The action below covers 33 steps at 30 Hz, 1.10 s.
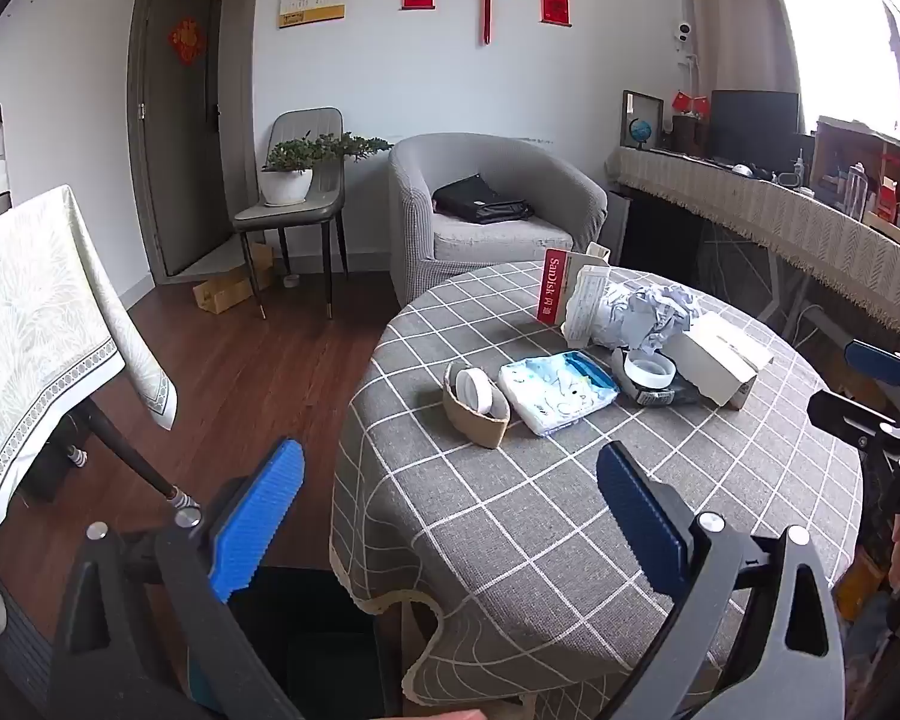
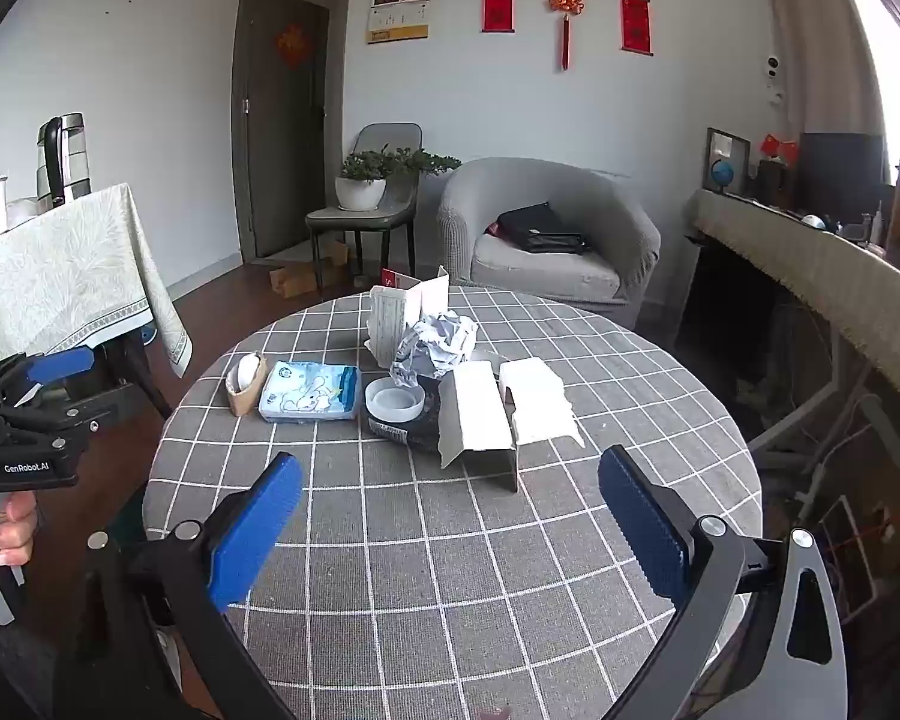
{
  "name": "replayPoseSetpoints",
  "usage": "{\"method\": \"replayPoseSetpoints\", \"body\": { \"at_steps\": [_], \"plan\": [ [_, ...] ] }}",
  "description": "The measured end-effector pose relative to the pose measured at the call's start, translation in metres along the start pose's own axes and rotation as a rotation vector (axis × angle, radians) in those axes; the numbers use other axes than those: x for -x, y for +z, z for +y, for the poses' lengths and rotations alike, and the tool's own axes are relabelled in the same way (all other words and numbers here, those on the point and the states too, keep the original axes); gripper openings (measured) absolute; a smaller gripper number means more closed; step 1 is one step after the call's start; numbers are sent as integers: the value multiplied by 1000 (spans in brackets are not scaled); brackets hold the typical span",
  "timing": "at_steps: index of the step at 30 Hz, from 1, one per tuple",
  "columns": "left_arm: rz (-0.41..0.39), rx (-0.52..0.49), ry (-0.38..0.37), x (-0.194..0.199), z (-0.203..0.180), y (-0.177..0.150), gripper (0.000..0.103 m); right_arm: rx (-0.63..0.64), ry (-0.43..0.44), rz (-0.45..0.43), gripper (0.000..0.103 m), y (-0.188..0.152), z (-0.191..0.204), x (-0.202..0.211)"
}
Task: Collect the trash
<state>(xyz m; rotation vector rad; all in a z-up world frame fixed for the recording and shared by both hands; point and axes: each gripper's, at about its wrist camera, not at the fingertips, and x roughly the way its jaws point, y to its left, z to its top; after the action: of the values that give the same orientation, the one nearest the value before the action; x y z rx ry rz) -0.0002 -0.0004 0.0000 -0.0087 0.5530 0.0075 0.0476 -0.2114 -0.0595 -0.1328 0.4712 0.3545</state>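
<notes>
Grey checked cloth covers the round table (image 2: 426,546), and the trash sits in a loose band across its far half. Left gripper (image 1: 450,516) hangs off the table's near-left edge, blue pads spread wide, nothing between them. Right gripper (image 2: 450,525) hovers over the near edge, jaws just as wide and empty, both tipped a little downward toward the pile.

Nearest the left edge lies the brown paper cup sleeve (image 2: 246,384) on its side, open mouth facing the near-left, a white lid tucked inside. Just beside it is the blue tissue pack (image 2: 309,399), lying flat, long axis running left to right across the table. Next comes the white round lid (image 2: 396,399) resting on a dark wrapper (image 2: 417,429). Behind them sits the crumpled paper (image 2: 441,342), and at the far edge the red-and-white card box (image 1: 555,291) stands upright. The white carton (image 2: 480,417), flaps open, lies with its long axis pointing from near edge to far, touching the dark wrapper.
</notes>
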Motion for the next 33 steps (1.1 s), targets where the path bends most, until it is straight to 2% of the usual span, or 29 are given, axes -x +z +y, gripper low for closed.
{"method": "replayPoseSetpoints", "body": {
  "at_steps": [33],
  "plan": [
    [5, 10, -5, 1, 2, 0, 100, -11, 8, 3, 100, -2, -5, 0]
  ]
}}
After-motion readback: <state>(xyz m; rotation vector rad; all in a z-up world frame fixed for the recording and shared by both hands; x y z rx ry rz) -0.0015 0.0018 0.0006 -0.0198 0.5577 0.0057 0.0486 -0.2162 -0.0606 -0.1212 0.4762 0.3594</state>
